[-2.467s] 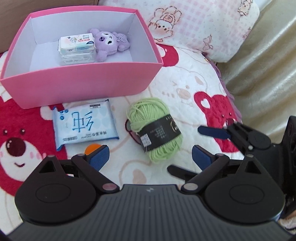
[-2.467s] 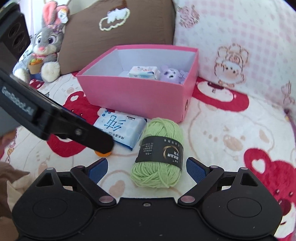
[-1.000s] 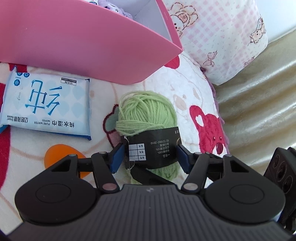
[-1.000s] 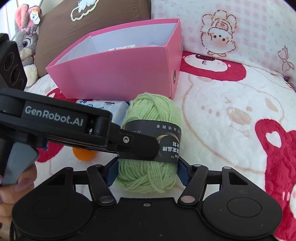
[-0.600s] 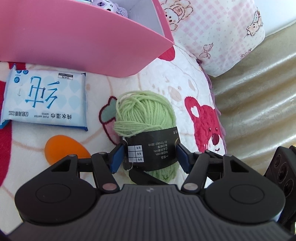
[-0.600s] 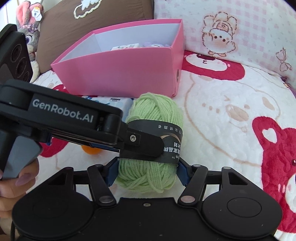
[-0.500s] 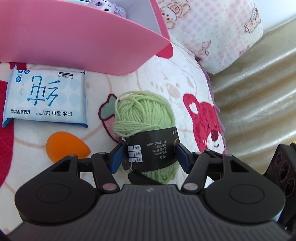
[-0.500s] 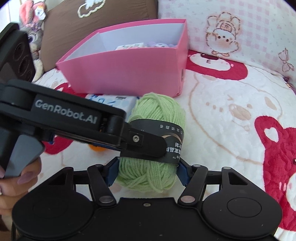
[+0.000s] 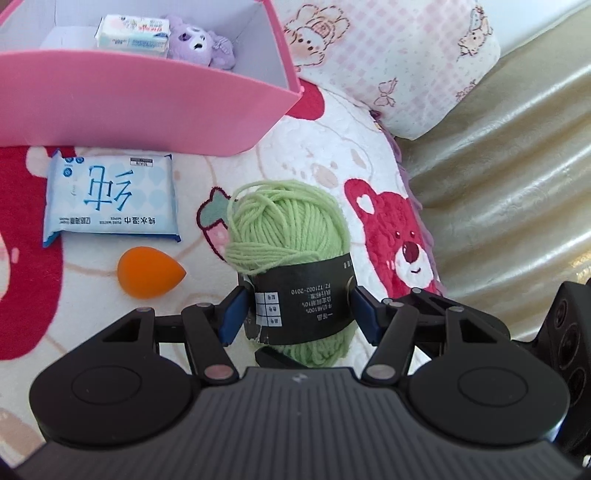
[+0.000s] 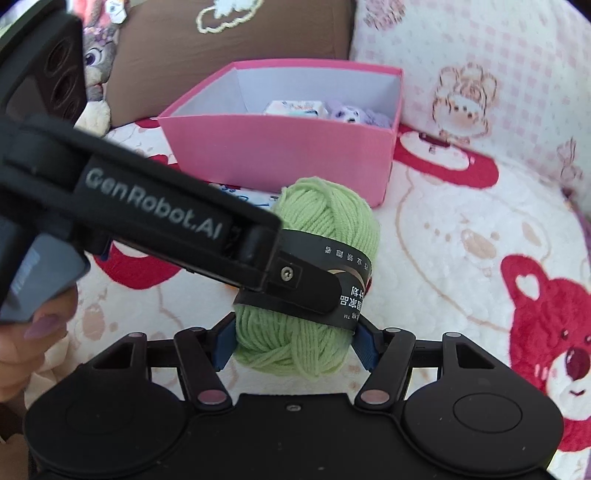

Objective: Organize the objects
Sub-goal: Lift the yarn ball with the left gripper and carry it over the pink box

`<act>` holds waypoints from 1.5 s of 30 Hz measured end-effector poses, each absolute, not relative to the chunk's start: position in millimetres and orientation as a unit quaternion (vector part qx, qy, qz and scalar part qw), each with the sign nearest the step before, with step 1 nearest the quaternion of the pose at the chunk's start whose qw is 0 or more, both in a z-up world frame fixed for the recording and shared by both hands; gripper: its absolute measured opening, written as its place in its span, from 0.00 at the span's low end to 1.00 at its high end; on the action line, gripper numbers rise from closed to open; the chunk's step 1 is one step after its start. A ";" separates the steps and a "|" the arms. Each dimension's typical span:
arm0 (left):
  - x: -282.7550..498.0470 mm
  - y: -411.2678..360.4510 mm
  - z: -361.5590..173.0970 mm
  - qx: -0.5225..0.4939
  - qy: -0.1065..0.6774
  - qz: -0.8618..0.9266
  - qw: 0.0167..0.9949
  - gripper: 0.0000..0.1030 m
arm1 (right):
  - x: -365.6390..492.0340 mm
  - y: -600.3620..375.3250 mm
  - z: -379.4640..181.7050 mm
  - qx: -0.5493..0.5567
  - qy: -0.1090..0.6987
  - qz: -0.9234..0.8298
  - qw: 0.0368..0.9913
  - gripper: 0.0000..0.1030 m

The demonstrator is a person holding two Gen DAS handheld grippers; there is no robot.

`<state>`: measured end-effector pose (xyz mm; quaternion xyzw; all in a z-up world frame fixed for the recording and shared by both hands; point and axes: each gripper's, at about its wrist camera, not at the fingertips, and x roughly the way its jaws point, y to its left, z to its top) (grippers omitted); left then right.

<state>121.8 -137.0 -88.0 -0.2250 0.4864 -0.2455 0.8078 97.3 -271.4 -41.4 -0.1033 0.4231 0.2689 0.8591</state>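
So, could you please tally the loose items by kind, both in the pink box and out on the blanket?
Yarn ball, gripped by both the left gripper and the right gripper: 1
Wet wipes pack: 1
Orange sponge: 1
Tissue pack in the pink box: 1
Purple plush in the box: 1
Total: 5

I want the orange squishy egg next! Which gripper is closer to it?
Left. The left gripper, clamped on the green yarn, has the orange egg just off its left side; the right gripper grips the yarn's other end, farther away.
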 end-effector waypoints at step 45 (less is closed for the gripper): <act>59.3 -64.3 8.9 -0.253 0.434 -0.242 0.830 0.59 | 42.4 -210.9 57.6 -0.107 0.407 0.250 0.872 0.68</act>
